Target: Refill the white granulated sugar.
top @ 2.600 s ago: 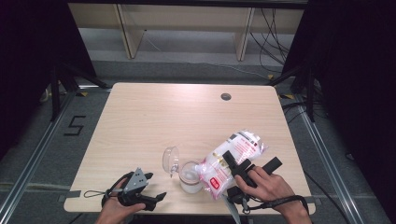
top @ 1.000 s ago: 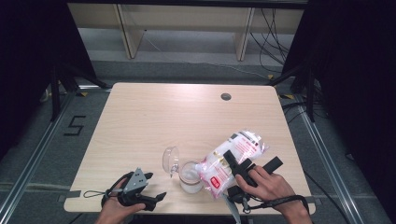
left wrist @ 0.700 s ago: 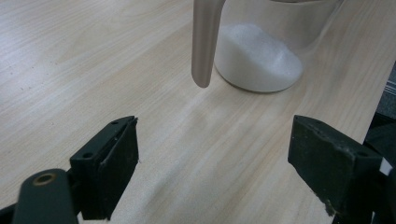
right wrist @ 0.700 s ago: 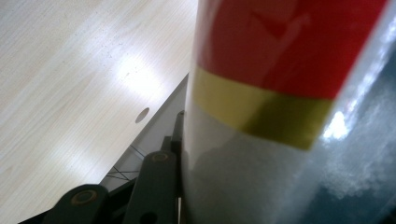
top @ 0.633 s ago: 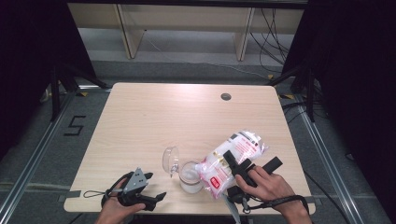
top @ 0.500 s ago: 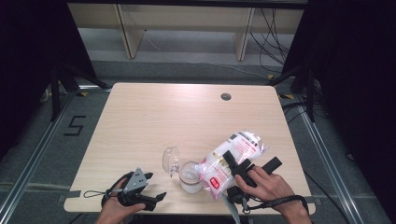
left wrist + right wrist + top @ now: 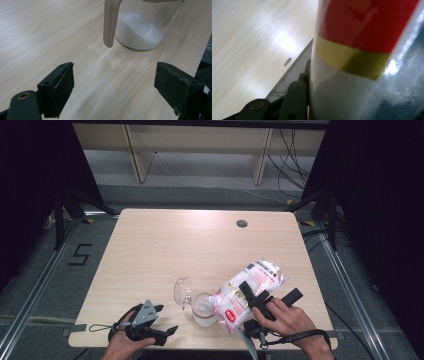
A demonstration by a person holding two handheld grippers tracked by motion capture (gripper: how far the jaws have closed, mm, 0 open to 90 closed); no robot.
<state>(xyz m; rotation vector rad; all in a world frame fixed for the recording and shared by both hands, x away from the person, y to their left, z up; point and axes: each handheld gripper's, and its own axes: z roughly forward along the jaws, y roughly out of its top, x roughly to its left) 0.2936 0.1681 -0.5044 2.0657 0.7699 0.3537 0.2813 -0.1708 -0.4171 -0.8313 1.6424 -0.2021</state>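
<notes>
Bag: clear soft plastic bag of white granules with a red and yellow label (image 7: 248,290), tilted mouth-down over the jar at the table's near edge.
Right gripper (image 7: 250,296): clamped across the bag's middle.
Jar: clear glass jar with a hinged lid (image 7: 203,308), partly filled with white powder, just left of the bag.
Left gripper (image 7: 113,87): jaws spread wide, holding nothing, near the jar.
Handling: the bag looks limp, slippery and shifting in weight; a mid-body hold seems best.
Risk: the fragile jar may tip.
Table: light wooden table (image 7: 165,245).
</notes>
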